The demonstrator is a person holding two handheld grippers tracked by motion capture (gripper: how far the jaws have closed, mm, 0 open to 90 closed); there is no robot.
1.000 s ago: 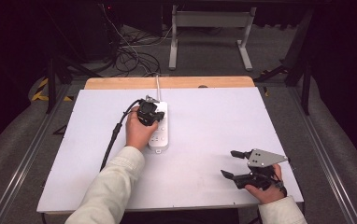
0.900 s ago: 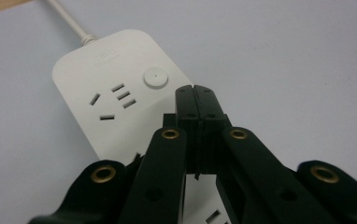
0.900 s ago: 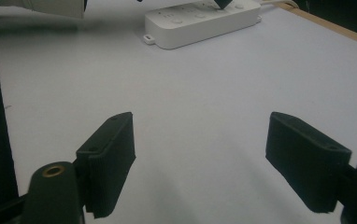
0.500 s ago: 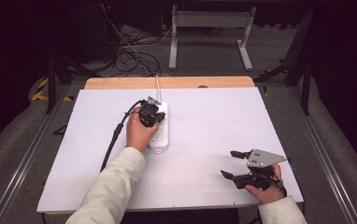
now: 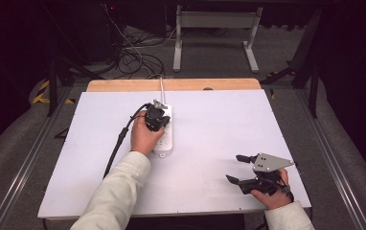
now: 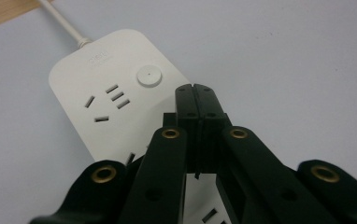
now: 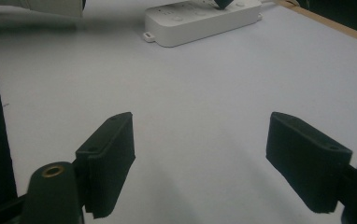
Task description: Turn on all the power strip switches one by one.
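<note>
A white power strip point(image 5: 165, 142) lies lengthwise at the middle left of the white table top, its cord point(image 5: 162, 86) running off the far edge. My left gripper point(image 5: 156, 118) hovers over the strip's far end. In the left gripper view its jaws are pressed together with nothing between them, and the left gripper point(image 6: 196, 89) tips sit just right of the strip's round button point(image 6: 149, 76) and a socket point(image 6: 107, 100). My right gripper point(image 5: 234, 168) rests near the front right corner, open. The right gripper point(image 7: 204, 158) has only bare table between its pads.
The white table top point(image 5: 219, 115) has a wooden strip point(image 5: 123, 85) along its far edge. A black cable point(image 5: 119, 143) trails from the left gripper toward the front left. Beyond the table are floor cables point(image 5: 138, 57) and a metal stand point(image 5: 214, 28).
</note>
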